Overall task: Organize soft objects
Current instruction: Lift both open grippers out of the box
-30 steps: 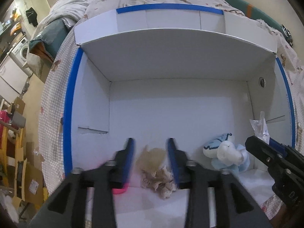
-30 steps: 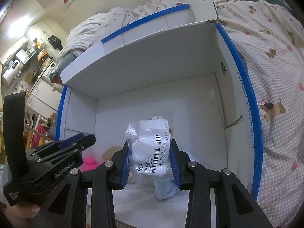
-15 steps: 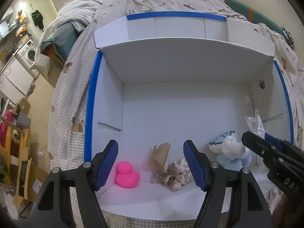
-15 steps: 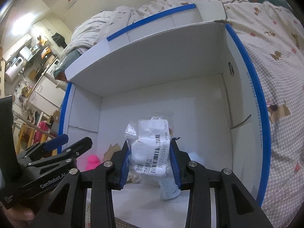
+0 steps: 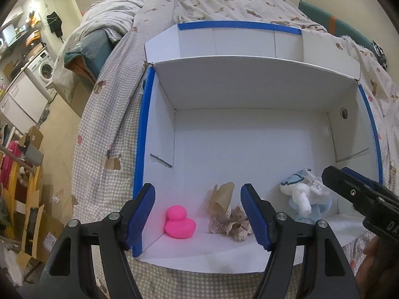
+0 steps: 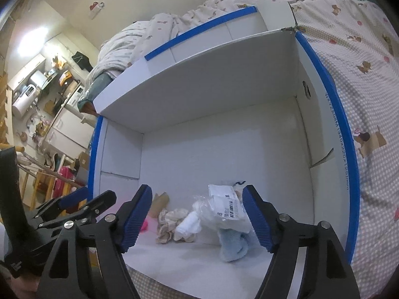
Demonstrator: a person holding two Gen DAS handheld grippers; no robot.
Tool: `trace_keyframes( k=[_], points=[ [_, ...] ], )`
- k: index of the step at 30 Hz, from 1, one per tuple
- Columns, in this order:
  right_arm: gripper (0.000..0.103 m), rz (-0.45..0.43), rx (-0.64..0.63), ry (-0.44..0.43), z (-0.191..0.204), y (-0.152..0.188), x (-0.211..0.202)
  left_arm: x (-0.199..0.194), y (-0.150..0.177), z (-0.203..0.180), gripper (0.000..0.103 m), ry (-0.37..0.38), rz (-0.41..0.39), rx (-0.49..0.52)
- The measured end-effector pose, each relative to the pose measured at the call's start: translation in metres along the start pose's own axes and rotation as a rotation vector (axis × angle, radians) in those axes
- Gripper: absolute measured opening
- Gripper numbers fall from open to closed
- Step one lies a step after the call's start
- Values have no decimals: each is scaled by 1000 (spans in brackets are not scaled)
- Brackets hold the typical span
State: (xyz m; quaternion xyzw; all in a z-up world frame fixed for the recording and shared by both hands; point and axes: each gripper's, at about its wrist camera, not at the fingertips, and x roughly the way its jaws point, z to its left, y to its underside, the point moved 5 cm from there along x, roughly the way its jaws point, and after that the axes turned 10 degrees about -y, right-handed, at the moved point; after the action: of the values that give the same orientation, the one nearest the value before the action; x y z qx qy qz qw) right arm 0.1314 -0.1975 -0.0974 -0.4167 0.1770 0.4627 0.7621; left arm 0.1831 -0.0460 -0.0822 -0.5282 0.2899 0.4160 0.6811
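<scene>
Both jaws spread wide, nothing held: left hand-held gripper, right hand-held gripper. Bagged white item rests on the blue plush by the box near edge, beside frilly cloth and pink duck. Likely grouped for sorting.

A white cardboard box edged with blue tape sits on a bed covered in a beige-and-white checked sheet printed with small brown dogs. Inside the box are a bright pink rubber duck, a tan and cream lace-trimmed cloth, a pale blue and white plush toy, and a clear plastic packet with a white barcode label. Both grippers are black with blue pads.
</scene>
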Motion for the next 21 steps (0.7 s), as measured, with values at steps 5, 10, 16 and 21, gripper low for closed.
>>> trace_keyframes(
  k=[5, 10, 16, 21],
  points=[
    [90, 16, 4, -9, 2, 3, 0, -7, 5, 5, 68, -11, -12, 3],
    [90, 1, -12, -7, 6, 6, -7, -10, 10, 12, 68, -11, -10, -6],
    [90, 5, -19, -5, 10, 13, -12, -14, 19, 19, 68, -14, -14, 5],
    [90, -19, -80, 11, 20, 18, -29, -18, 25, 32, 68, -4, -17, -13]
  ],
)
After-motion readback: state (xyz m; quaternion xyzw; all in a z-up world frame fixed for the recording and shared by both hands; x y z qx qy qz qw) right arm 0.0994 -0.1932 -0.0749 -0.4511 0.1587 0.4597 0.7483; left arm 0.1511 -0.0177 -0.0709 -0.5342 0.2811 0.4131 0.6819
